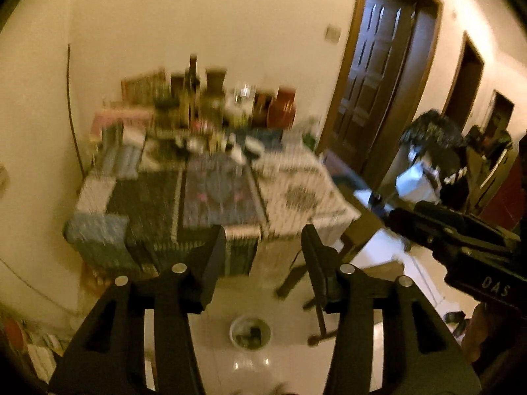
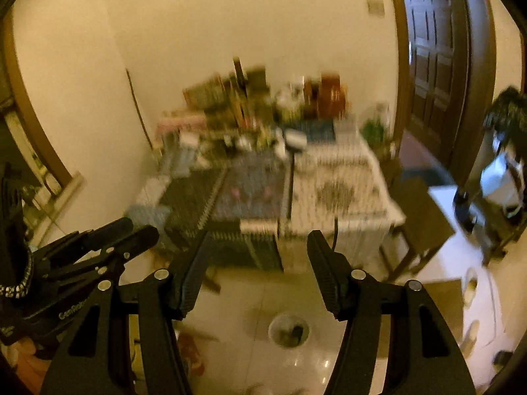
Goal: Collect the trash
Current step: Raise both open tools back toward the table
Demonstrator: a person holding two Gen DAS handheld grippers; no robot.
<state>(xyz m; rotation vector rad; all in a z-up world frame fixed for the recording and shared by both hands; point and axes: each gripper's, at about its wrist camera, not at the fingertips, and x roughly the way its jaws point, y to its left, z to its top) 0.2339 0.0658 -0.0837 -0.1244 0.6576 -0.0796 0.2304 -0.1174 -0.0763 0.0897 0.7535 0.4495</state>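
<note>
Both claws are held high above the floor, side by side and pointing down at a slant toward a cluttered desk (image 1: 204, 194) covered with a patterned cloth. The left claw (image 1: 263, 240) is released with nothing between its fingers, and the right claw (image 2: 260, 247) is likewise released and empty. A small round white bin (image 1: 250, 333) holding dark trash stands on the shiny pale floor (image 1: 283, 368) in front of the desk, well below both claws; motion blur hides what the trash is.
</note>
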